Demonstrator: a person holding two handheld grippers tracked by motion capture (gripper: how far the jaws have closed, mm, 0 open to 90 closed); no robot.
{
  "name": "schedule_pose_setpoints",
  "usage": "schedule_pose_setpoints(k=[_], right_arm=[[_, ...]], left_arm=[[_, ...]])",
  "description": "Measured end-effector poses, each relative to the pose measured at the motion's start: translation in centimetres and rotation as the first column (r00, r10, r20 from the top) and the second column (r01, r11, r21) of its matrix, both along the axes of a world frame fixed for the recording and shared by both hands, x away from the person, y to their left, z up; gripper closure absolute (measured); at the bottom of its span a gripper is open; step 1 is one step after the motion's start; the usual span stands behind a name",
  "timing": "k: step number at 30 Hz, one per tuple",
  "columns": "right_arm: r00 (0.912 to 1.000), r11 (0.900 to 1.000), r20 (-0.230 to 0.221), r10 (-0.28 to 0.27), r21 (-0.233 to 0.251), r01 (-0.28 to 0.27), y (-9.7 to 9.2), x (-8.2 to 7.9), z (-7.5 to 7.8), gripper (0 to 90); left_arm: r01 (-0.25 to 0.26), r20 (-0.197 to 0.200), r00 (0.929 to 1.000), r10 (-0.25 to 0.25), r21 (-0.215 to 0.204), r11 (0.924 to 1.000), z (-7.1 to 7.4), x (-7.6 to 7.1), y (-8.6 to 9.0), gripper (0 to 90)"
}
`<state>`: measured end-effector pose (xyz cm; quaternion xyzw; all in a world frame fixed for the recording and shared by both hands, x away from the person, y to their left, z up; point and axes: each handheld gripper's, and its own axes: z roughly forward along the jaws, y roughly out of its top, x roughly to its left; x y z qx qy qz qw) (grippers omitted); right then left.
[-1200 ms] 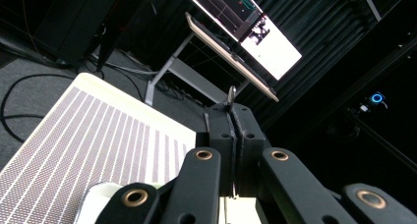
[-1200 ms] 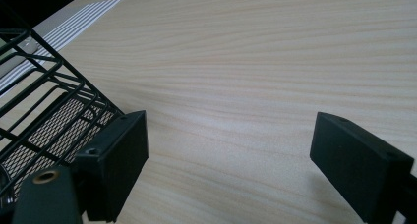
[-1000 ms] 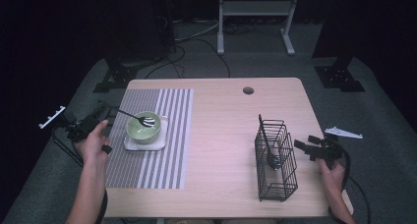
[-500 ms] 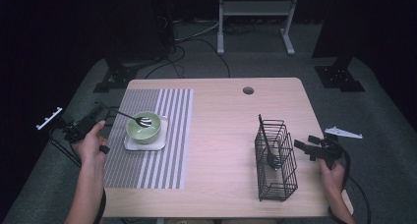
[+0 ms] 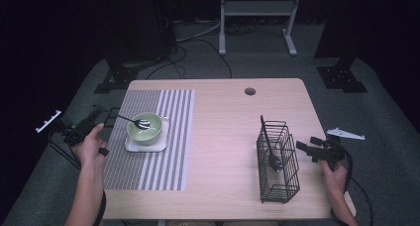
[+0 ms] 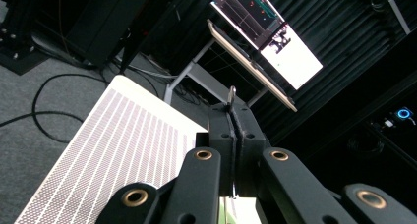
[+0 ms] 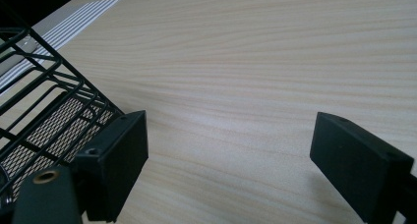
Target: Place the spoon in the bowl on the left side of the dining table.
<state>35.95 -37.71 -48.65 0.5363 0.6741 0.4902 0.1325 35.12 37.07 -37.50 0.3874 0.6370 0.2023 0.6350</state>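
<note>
A silver fork (image 5: 132, 120) reaches from my left gripper (image 5: 110, 116) into a green bowl (image 5: 148, 132), which sits on a white square plate (image 5: 159, 145). The left gripper is shut on the fork's handle. In the left gripper view the thin metal handle (image 6: 231, 92) sticks out above the closed left gripper (image 6: 231, 116). At the table's right edge my right gripper (image 5: 306, 147) rests open beside a black wire basket (image 5: 285, 186). Only bare table lies between the pads of the right gripper (image 7: 228, 145), and the basket (image 7: 34, 111) stands just to their left.
The bowl and plate stand on a grey-and-white striped placemat (image 5: 163, 107) at the left of the wooden table (image 5: 228, 137). A dark utensil (image 5: 267, 141) stands in the basket. A cable hole (image 5: 250, 91) lies near the far edge. A lit screen (image 6: 275, 42) stands beyond.
The left hand and its gripper have shifted only slightly, with the fork's head still in the bowl. The right hand has not moved.
</note>
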Motion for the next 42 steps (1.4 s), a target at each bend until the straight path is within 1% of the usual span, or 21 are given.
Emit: schedule_pose_setpoints(k=[10, 12, 17, 28, 35, 38, 42], right_arm=[[1.0, 1.0, 0.0, 0.001, 0.0, -0.001, 0.0, 0.0, 0.0, 13.4], [1.0, 1.0, 0.0, 0.0, 0.0, 0.0, 0.0, 0.0, 0.0, 13.4], [1.0, 1.0, 0.0, 0.0, 0.0, 0.0, 0.0, 0.0, 0.0, 13.4], [1.0, 1.0, 0.001, 0.0, 0.0, 0.0, 0.0, 0.0, 0.0, 13.4], [1.0, 1.0, 0.001, 0.001, 0.0, -0.001, 0.0, 0.0, 0.0, 13.4], [1.0, 1.0, 0.001, 0.001, 0.0, -0.001, 0.0, 0.0, 0.0, 13.4], [1.0, 1.0, 0.001, 0.0, -0.001, 0.0, 0.0, 0.0, 0.0, 13.4]], left_arm=[[-0.021, -0.036, 0.9991, 0.021, 0.001, 0.9998, -1.5, 0.1, 0.4, 89.3], [-0.025, -0.042, 0.9988, 0.025, 0.009, 0.9997, -1.8, 0.1, 0.4, 89.3], [-0.024, -0.055, 0.9982, 0.025, 0.01, 0.9997, -2.4, 0.2, 0.4, 89.3], [-0.025, -0.074, 0.9969, 0.026, 0.012, 0.9996, -3.3, 0.3, 0.2, 89.3], [-0.027, -0.084, 0.9961, 0.028, 0.02, 0.9994, -3.7, 0.2, 0.4, 89.3], [-0.025, -0.095, 0.9951, 0.027, 0.026, 0.9994, -4.0, 0.2, 0.3, 89.3], [-0.027, -0.101, 0.9945, 0.029, 0.025, 0.9993, -4.3, 0.3, 0.2, 89.2]])
